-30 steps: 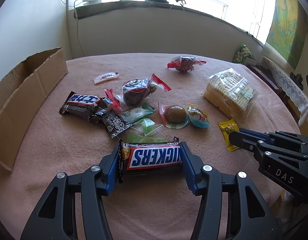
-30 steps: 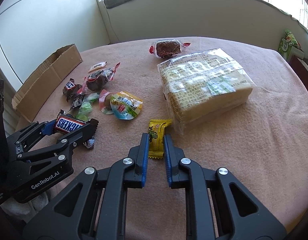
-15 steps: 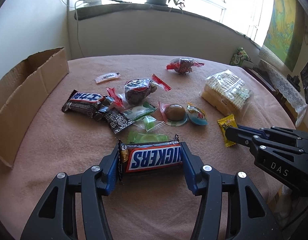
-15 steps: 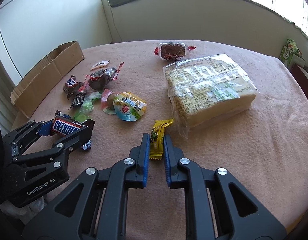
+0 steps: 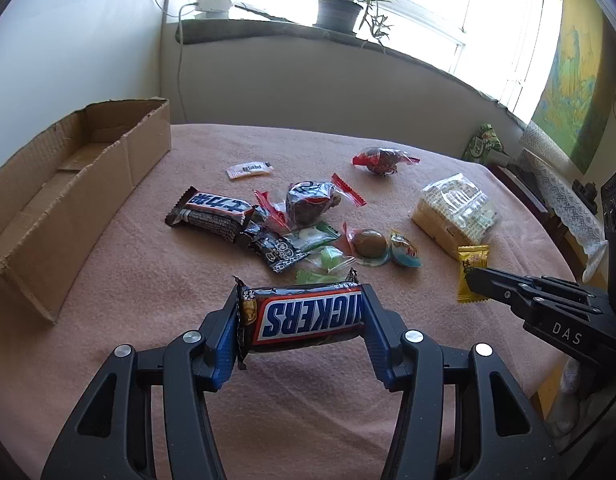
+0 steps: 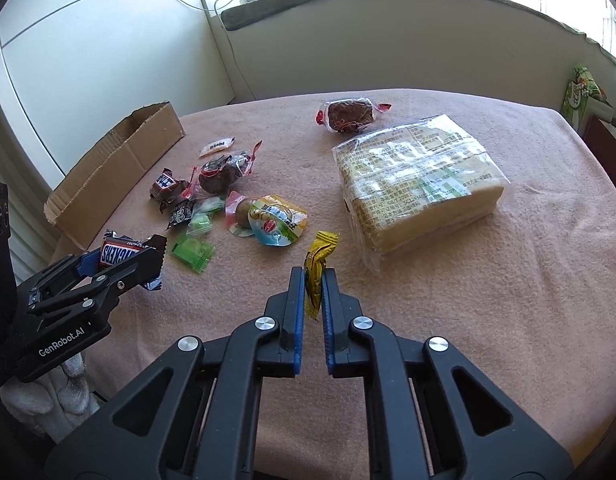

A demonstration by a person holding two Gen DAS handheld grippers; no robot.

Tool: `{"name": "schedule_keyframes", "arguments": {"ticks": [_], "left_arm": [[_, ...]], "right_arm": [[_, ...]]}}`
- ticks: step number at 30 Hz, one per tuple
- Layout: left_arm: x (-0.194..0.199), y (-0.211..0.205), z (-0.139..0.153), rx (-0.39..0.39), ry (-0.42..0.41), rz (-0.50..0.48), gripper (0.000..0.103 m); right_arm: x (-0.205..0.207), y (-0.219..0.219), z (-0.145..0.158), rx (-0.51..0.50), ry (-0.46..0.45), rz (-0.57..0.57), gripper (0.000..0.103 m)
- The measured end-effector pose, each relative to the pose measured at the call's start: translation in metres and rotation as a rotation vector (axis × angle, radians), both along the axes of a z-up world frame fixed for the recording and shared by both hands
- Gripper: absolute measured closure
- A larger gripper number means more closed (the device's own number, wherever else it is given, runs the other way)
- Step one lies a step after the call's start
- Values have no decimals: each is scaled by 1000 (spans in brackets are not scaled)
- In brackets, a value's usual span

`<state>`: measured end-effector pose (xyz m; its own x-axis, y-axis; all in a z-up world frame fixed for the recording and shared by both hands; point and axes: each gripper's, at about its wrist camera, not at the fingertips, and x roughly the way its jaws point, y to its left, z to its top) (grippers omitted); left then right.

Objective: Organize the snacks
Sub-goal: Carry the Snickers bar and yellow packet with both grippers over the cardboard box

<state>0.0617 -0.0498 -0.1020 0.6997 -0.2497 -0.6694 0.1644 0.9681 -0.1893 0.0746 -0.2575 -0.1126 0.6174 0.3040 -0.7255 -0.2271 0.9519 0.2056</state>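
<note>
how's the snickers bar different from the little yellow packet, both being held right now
The Snickers bar is dark brown, large and spans wide-set jaws of the left gripper. The yellow packet is small, thin and pinched edge-on in the nearly closed right gripper. Both are wrapped snacks lifted off the table.

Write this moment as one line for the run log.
left gripper: shut on Snickers bar | right gripper: shut on yellow candy | cardboard box: nothing visible inside

Snickers bar [image 5: 303, 316] brown w/ blue-red logo; candy packet [image 6: 316, 268] yellow; tablecloth [image 6: 488, 300] pink; fingers [image 5: 223, 344] blue.
</note>
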Motion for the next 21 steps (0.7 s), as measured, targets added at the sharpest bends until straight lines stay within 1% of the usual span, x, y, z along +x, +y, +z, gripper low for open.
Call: {"name": "schedule_keyframes", "arguments": {"ticks": [5, 10, 15, 21], "left_arm": [[-2, 12, 7, -14, -19, 16, 50], [-4, 30, 19, -24, -50, 50, 50], [-6, 55, 33, -19, -85, 94, 50], [-3, 94, 42, -14, -103, 170, 50]], "right_arm": [[-3, 6, 13, 8, -29, 6, 95], [-2, 20, 30, 12, -60, 41, 95], [3, 43, 47, 23, -88, 91, 95], [16, 82, 65, 34, -119, 165, 95]]}}
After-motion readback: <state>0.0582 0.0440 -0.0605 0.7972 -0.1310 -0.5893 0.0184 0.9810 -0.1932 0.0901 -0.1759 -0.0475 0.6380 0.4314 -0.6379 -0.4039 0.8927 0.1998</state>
